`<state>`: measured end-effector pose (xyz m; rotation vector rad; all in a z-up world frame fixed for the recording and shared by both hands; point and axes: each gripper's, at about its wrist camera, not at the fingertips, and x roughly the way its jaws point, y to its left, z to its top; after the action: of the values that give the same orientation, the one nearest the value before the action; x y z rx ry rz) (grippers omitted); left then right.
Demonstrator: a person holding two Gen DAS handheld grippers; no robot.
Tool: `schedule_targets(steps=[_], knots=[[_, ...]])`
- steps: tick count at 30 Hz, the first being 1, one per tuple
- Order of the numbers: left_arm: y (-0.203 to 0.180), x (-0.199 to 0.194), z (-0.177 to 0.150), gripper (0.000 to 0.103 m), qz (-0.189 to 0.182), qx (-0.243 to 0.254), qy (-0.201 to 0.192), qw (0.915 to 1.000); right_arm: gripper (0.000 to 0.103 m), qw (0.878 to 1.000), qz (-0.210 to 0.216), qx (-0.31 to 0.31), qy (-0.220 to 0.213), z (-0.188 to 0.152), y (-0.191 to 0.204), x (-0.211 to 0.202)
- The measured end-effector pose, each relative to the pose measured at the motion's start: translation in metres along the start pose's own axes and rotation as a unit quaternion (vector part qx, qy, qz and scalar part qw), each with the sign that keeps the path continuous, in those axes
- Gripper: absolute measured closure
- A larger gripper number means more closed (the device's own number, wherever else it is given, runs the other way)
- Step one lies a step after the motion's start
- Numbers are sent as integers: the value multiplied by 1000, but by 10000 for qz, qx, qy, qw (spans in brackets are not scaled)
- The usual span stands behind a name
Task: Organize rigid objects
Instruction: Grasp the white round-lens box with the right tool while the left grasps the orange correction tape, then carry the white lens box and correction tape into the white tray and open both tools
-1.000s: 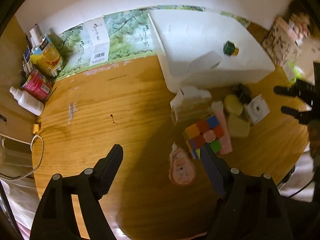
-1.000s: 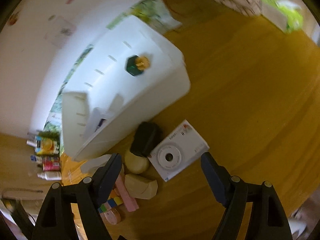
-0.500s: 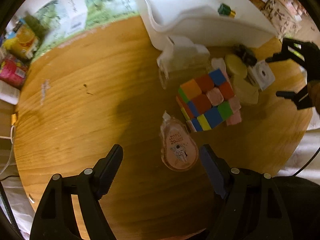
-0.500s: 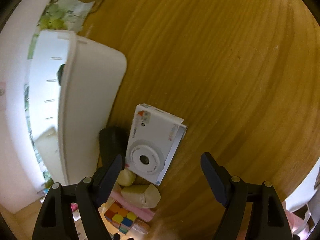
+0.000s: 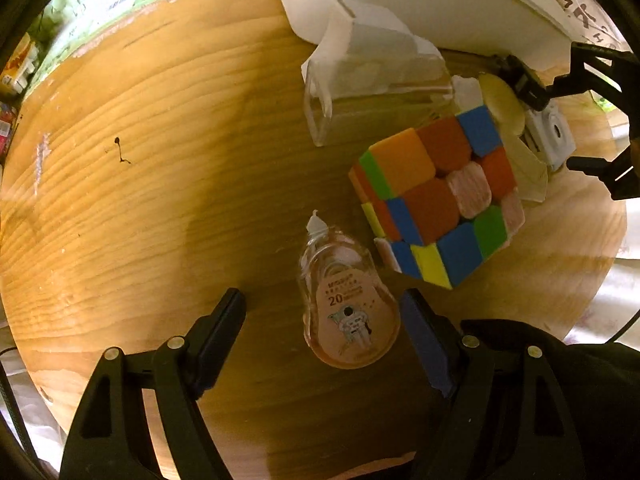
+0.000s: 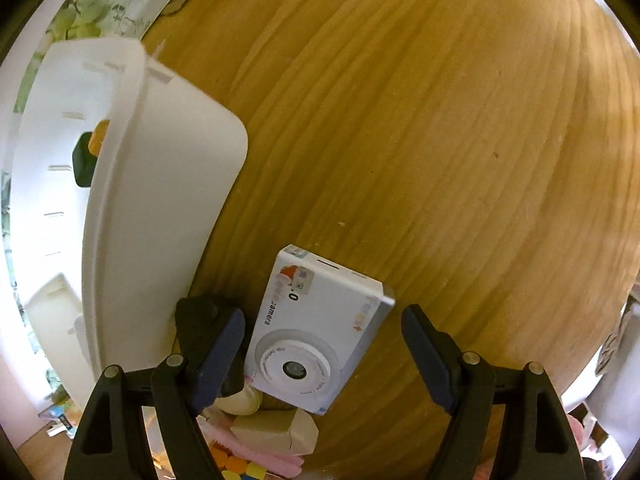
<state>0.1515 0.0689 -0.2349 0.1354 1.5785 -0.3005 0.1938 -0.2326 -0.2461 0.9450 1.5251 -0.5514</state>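
Note:
A clear, peach-tinted correction tape dispenser lies flat on the wooden table between the fingers of my left gripper, nearer the right finger. That gripper is open and points straight down, its pads clear of the dispenser. A white toy camera lies lens up between the fingers of my right gripper. Its jaws are closing, with small gaps still on both sides. In the left wrist view the right gripper straddles the camera.
A colourful puzzle cube sits right of the dispenser, with a clear plastic box behind it. A white bin holds a green-and-orange piece. A black object and beige blocks crowd the camera's left.
Both grippers have come down toward the table. The dispenser now lies between the left fingers and the camera between the right fingers. The right gripper has rolled and tipped downward.

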Motion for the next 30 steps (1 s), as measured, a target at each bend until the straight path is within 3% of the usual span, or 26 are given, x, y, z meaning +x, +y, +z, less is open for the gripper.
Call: schedule_targets(steps=[10, 13, 15, 19, 30], knots=[[-1, 0, 13, 23, 48, -159, 216, 9996, 32, 9991, -378, -182, -43, -5, 25, 2], [-2, -3, 17, 32, 1, -124, 255, 9996, 33, 9991, -366, -226, -29, -7, 27, 3], [-6, -4, 16, 48, -119, -119, 301, 9994, 33, 9991, -338, -269, -34, -6, 25, 1], [-9, -6, 16, 50, -244, -150, 345, 9990, 38, 9995, -152, -263, -15, -3, 13, 1], [7, -5, 9, 50, -212, -522, 451, 9974, 39, 9981, 439, -412, 158, -11, -4, 2]])
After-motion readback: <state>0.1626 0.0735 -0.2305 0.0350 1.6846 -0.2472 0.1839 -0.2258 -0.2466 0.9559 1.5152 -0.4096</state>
